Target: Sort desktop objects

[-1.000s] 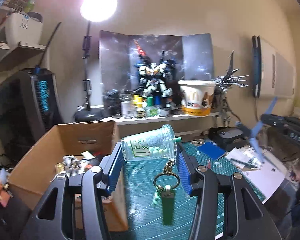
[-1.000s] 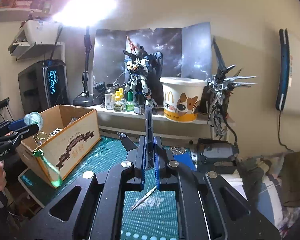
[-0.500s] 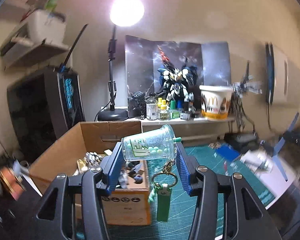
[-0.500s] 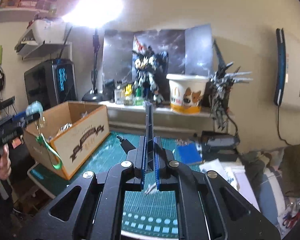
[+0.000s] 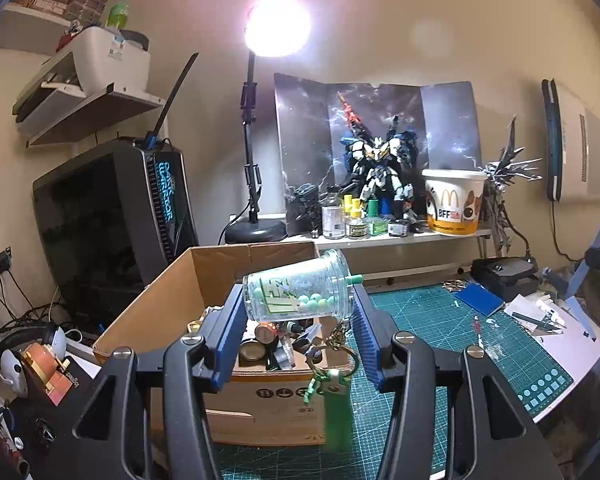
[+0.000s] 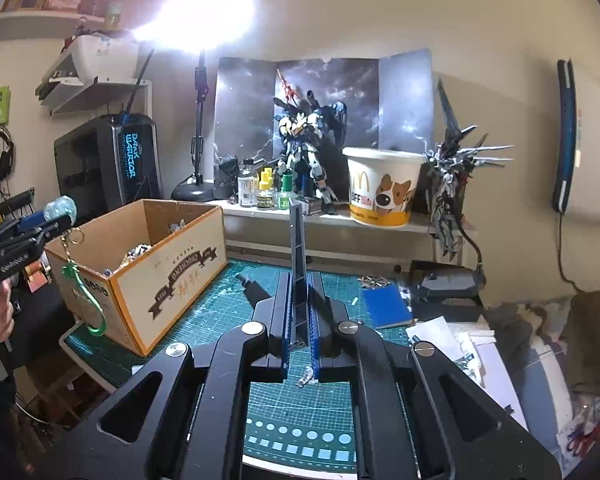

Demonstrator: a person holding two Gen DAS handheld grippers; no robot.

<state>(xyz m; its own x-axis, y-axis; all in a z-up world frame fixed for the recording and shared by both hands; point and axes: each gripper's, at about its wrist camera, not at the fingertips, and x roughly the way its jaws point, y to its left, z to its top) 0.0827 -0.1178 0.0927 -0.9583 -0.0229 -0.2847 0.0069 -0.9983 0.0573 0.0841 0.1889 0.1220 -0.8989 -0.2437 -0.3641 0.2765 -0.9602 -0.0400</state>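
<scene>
So at this point the left gripper was clamped across a little clear cup keychain, held sideways with green beads inside, its ring and green strap dangling below. It hung right at the near edge of the cardboard box, which already had a pile of small bits in it. In the right wrist view the cup looked like it sat outside the box wall, beside the near corner, though that edge of the fisheye was pretty warped so I wouldn't swear to it.

The right gripper was pinched tight on a thin grey-blue strip that stood straight up between the pads, over the green cutting mat, well apart from the box.

My take on doing the drop well: carry the cup further in so it's properly over the open top, not just the rim, before letting go. The strap is the annoying part; it hangs low and could snag on the cardboard wall or end up draped outside. I'd clear the wall with the strap first, then lower a bit and open. The right hand's strip could wait its turn out of the way.
</scene>
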